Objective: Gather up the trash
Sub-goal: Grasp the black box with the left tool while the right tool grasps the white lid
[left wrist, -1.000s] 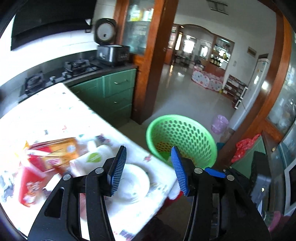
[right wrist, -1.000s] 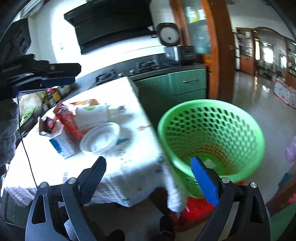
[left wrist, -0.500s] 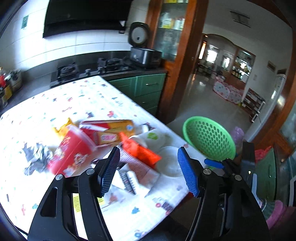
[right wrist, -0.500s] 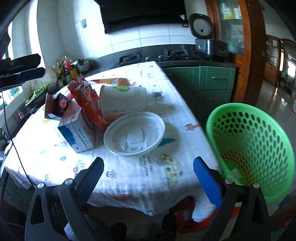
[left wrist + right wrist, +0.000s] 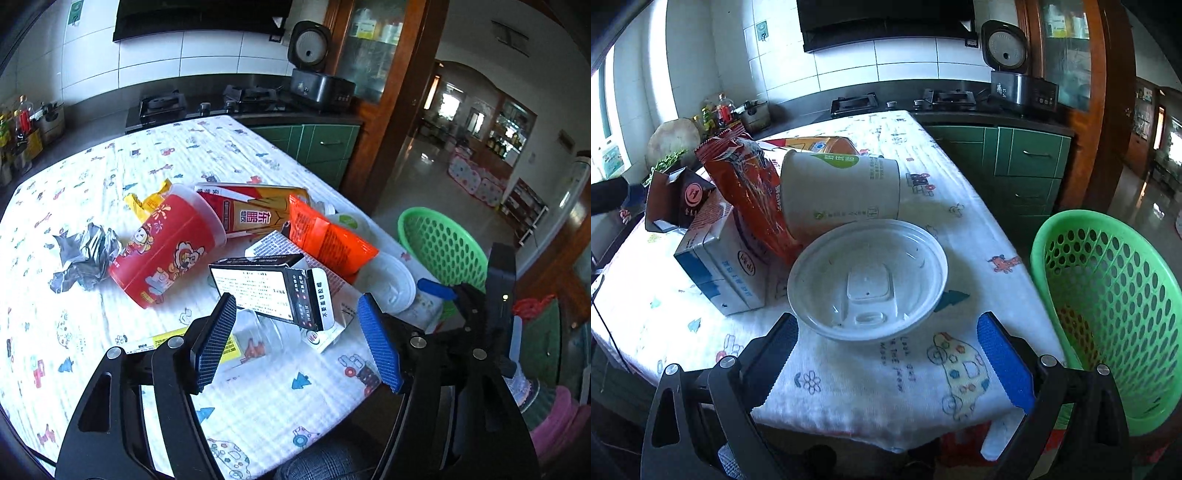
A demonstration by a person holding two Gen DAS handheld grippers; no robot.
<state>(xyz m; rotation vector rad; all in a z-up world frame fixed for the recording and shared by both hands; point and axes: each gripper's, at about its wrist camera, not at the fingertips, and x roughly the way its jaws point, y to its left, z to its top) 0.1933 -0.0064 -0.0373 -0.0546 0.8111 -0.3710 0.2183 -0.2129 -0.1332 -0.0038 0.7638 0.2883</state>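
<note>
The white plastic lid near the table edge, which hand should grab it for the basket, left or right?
Probably right. The right gripper hangs open directly before the white lid, green basket beside it. The left gripper faces the black carton.

bare cloth [image 5: 871,373] fronts the lid [image 5: 868,280]; cup [image 5: 842,188], bag [image 5: 750,195] and box [image 5: 720,266] crowd behind it.
</note>
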